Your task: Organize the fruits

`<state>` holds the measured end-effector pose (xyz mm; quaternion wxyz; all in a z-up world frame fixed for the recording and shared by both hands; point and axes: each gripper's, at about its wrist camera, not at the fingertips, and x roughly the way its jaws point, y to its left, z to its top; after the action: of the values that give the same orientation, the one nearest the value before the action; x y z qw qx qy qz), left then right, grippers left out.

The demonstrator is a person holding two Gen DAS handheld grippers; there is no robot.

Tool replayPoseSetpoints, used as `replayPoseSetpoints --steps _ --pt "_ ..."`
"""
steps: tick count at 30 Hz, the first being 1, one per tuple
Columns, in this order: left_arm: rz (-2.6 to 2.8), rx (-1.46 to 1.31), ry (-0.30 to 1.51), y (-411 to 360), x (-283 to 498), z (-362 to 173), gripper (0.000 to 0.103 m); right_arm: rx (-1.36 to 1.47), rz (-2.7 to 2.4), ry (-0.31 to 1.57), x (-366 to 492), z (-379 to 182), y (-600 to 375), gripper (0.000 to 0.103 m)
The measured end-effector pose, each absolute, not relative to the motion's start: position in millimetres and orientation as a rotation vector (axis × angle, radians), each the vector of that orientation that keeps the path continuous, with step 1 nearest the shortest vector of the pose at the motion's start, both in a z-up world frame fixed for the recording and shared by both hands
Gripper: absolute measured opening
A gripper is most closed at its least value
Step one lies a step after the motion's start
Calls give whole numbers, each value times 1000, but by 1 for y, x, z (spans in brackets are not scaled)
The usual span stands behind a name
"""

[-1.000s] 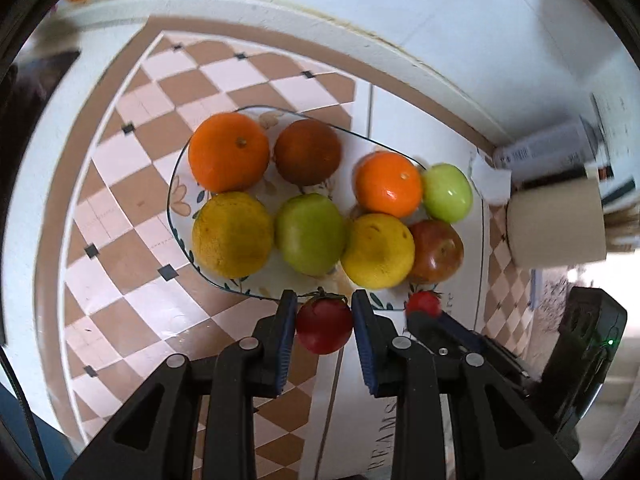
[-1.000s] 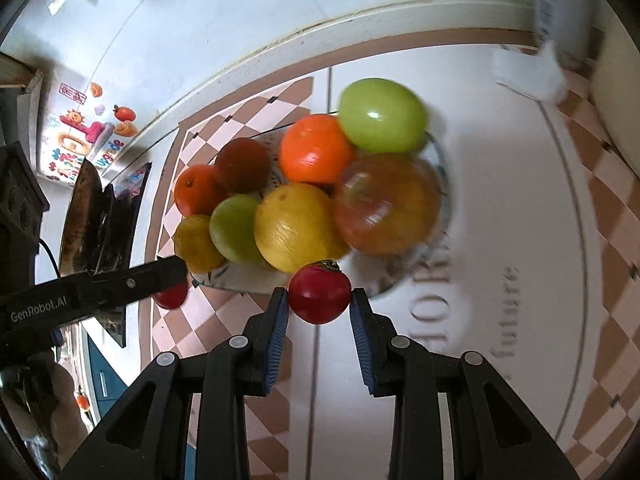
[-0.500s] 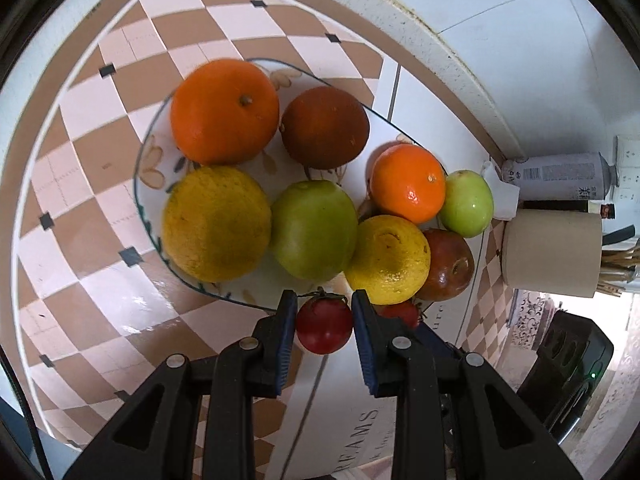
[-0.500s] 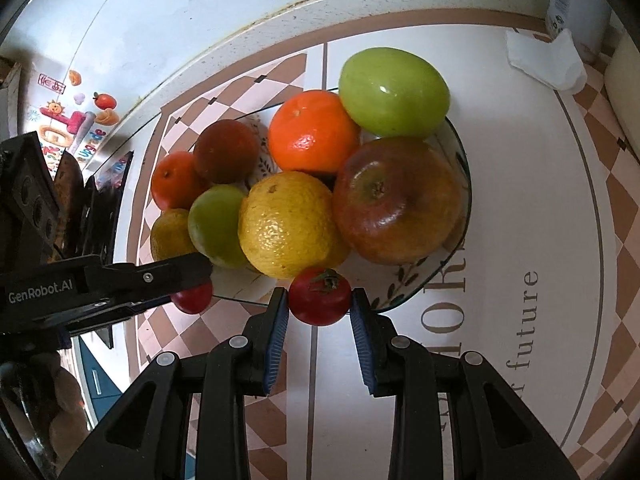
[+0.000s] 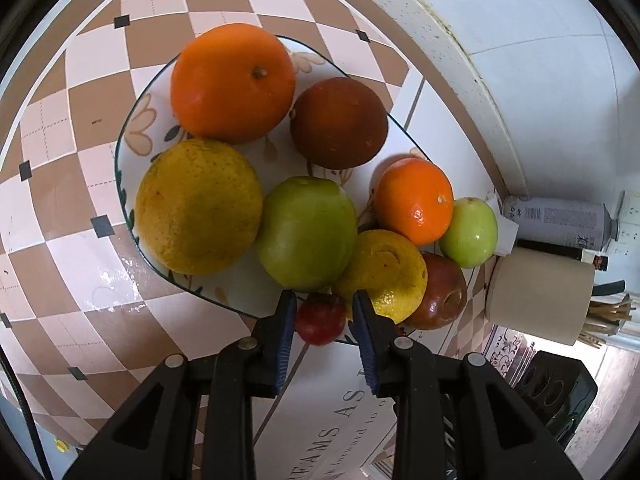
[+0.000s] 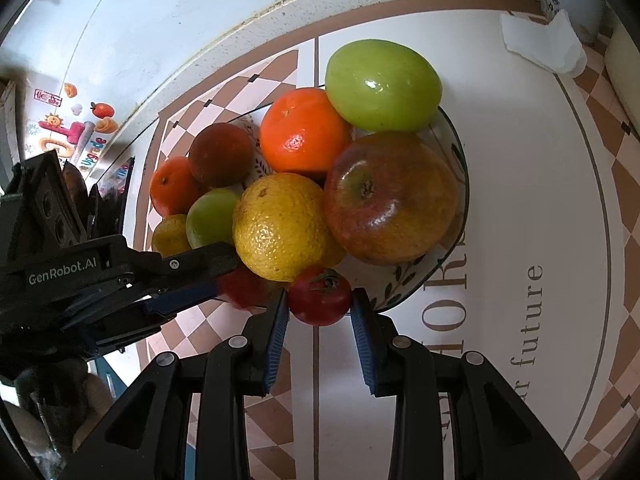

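A flowered plate (image 5: 136,136) holds oranges, green apples, a yellow citrus (image 5: 384,272) and a red apple (image 5: 440,300). My left gripper (image 5: 323,320) is shut on a small red tomato (image 5: 320,318) at the plate's near rim, under the green apple (image 5: 306,232). My right gripper (image 6: 318,308) is shut on another red tomato (image 6: 320,296) at the plate's near rim (image 6: 416,284), just below the yellow citrus (image 6: 280,226) and the red apple (image 6: 388,196). The left gripper (image 6: 208,280) shows at the left in the right wrist view, its tomato (image 6: 240,288) beside mine.
A checkered mat with lettering (image 6: 520,240) covers the counter. A spray can (image 5: 560,220), a beige holder with chopsticks (image 5: 540,292) and a crumpled tissue (image 6: 544,44) lie to the right of the plate. A tiled wall (image 5: 520,20) runs behind.
Both grippers have moved forward with their tomatoes, right up to the plate's near rim. The fruit on the plate has not moved.
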<state>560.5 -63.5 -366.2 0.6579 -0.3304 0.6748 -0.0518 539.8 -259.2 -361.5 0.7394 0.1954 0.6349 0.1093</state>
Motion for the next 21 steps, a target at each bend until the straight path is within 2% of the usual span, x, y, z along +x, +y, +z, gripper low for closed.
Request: replayPoseSetpoints --steps 2,4,8,10,12,15,17,18,19,21 --pt "-105 -751 1538 -63 560 -368 28 435 240 1396 541 -361 -260 45" --pt "-92 -740 1539 -62 559 -367 28 438 235 1392 540 -359 -261 58" --pt "-80 -653 1521 -61 556 -357 31 431 229 1388 537 -352 -263 64" --pt "-74 -569 1502 -57 552 -347 45 420 224 1381 533 -347 -265 72" --pt "-54 -462 1470 -59 548 -336 62 386 208 1368 528 -339 -267 75" --pt "-32 -319 1442 -61 541 -326 75 316 172 1348 521 -328 -271 75" --pt "-15 -234 1430 -63 533 -322 84 275 150 1336 518 -321 -272 76" --pt "-5 -202 1425 -64 531 -321 87 247 134 1330 516 -317 -273 79" --pt "8 -168 1419 -65 528 -319 87 215 115 1322 514 -313 -274 87" --pt "29 -118 1401 -64 522 -314 87 172 94 1295 511 -305 -275 91"
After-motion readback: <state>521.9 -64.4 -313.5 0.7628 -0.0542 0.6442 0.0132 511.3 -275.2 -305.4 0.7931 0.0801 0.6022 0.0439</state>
